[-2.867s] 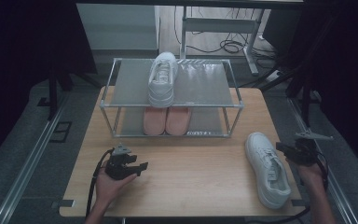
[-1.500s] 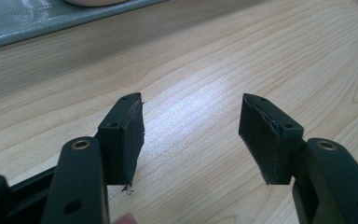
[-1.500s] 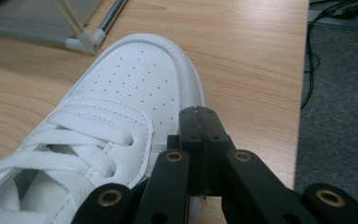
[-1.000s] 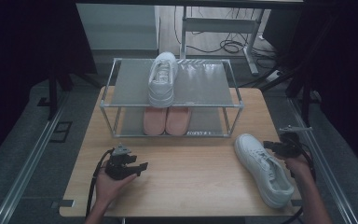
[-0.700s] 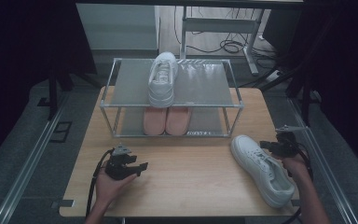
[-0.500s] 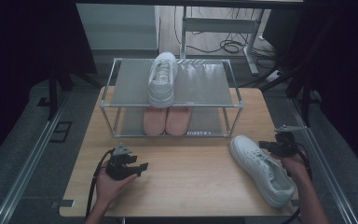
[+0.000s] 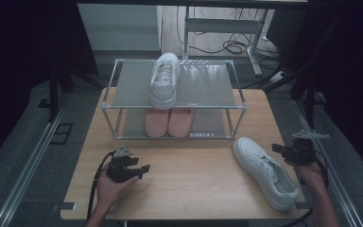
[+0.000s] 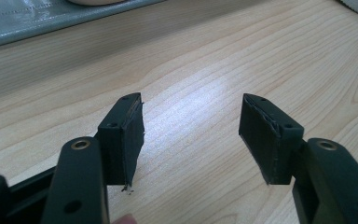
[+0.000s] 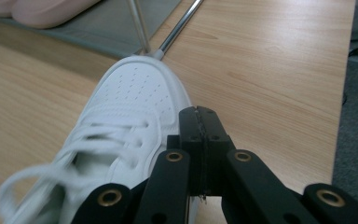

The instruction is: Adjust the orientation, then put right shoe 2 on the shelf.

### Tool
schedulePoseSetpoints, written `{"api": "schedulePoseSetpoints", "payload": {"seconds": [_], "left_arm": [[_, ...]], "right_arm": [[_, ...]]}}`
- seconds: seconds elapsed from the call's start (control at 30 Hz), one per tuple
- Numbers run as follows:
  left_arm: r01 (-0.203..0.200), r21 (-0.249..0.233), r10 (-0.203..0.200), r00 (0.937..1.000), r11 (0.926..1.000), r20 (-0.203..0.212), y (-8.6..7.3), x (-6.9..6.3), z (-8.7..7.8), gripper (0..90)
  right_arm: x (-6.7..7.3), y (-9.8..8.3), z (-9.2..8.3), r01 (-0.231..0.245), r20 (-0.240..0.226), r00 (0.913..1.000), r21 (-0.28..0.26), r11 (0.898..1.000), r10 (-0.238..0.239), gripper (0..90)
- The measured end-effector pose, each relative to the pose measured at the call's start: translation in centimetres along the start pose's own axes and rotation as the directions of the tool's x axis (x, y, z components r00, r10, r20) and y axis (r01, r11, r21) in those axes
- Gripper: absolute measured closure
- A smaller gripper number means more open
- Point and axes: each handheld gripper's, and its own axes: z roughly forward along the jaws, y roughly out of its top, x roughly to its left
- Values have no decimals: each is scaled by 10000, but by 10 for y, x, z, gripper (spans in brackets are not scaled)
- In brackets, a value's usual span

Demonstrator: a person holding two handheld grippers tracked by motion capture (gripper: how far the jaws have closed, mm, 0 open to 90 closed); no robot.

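My right gripper [image 9: 200, 154] is clenched, jaw pressed flat against jaw with nothing caught between them. In its own view the white sneaker [image 9: 121, 140] lies just left of my closed jaws, its perforated toe pointing up and away toward the metal leg of the shoe rack [image 9: 177, 35], its blurred laces low at the left. The jaws sit over the sneaker's right flank; whether they touch it I cannot tell.

From the high view, that white sneaker [image 7: 264, 171] lies slantwise on the right part of the wooden table [image 7: 194, 184], toe toward the rack's front right corner, heel near the table's front edge. My right gripper [image 7: 283, 152] hangs just beside the shoe's right side, about level with its laces, near the table's right edge.

My left gripper [image 7: 142, 169] rests low over the front left of the table, well apart from the sneaker. In its own view my left gripper [image 8: 191, 140] stands released, jaws wide, with bare wood between them.

On the rack's top shelf sits a second white sneaker [image 7: 164, 80]; below it a pair of pink shoes [image 7: 169, 122] stands side by side.
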Motion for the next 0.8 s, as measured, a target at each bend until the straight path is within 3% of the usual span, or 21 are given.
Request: {"api": "schedulePoseSetpoints", "payload": {"seconds": [0.17,0.8], "left_arm": [[-52,37,52,10000,10000,41,0,0,1,399],[16,10,-16,10000,10000,19,-1,0,-1,398]], "right_arm": [[7,-11,-16,365,4,9993,-261,9990,-365,899],[31,-41,-63,650,-28,9978,-1078,9920,-657,899]]}}
